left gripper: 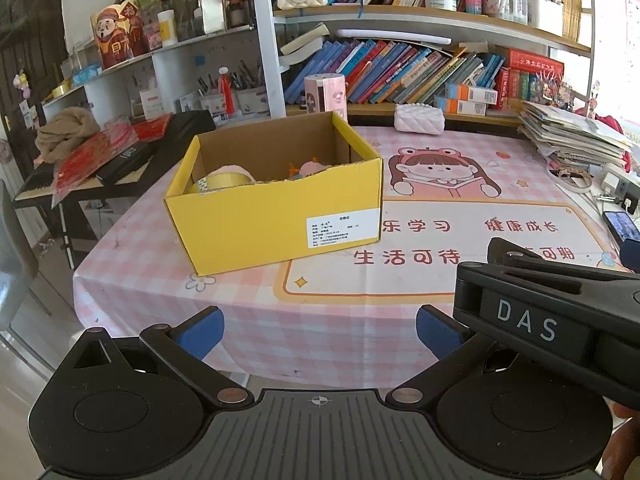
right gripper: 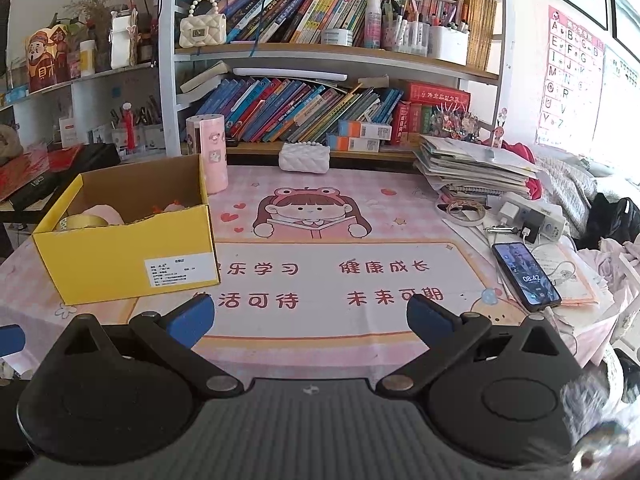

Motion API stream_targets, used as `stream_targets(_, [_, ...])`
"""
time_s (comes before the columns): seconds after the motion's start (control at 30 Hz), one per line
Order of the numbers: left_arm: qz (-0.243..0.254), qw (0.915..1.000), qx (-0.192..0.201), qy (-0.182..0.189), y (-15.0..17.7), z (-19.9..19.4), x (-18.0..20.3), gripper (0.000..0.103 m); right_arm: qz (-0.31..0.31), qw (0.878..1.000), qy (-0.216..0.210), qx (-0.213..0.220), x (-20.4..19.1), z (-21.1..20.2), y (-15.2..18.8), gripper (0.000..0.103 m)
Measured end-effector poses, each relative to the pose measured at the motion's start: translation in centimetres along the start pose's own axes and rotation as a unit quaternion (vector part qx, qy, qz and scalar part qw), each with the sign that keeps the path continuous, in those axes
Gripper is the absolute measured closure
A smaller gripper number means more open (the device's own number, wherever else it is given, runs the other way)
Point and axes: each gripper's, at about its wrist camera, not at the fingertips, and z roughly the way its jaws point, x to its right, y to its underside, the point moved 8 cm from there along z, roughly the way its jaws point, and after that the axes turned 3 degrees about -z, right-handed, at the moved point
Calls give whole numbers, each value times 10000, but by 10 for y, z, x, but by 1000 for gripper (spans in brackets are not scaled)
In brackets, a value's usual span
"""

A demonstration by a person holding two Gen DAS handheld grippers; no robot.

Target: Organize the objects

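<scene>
A yellow cardboard box [left gripper: 276,216] stands open on the pink checked table mat [left gripper: 320,320]; it also shows in the right wrist view [right gripper: 128,256]. Inside lie a roll of yellow tape [left gripper: 226,182], a pink object [left gripper: 314,168] and something orange, partly hidden by the box wall. My left gripper [left gripper: 318,334] is open and empty, above the table's near edge, in front of the box. My right gripper [right gripper: 310,318] is open and empty, to the right of the box. Its black body [left gripper: 560,312] shows at the right of the left wrist view.
A phone [right gripper: 526,274] on a cable lies at the table's right, beside chargers and a stack of papers [right gripper: 476,168]. A pink cylinder [right gripper: 210,152] stands behind the box, a white quilted pouch [right gripper: 306,158] by the bookshelf. A keyboard with red packets [left gripper: 100,160] stands left.
</scene>
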Motion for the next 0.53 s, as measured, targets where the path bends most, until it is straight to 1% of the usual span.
stream_targets(0.53, [-18, 10000, -79, 19, 1, 1, 0, 0, 8, 10000, -37, -37, -4, 1, 1, 0])
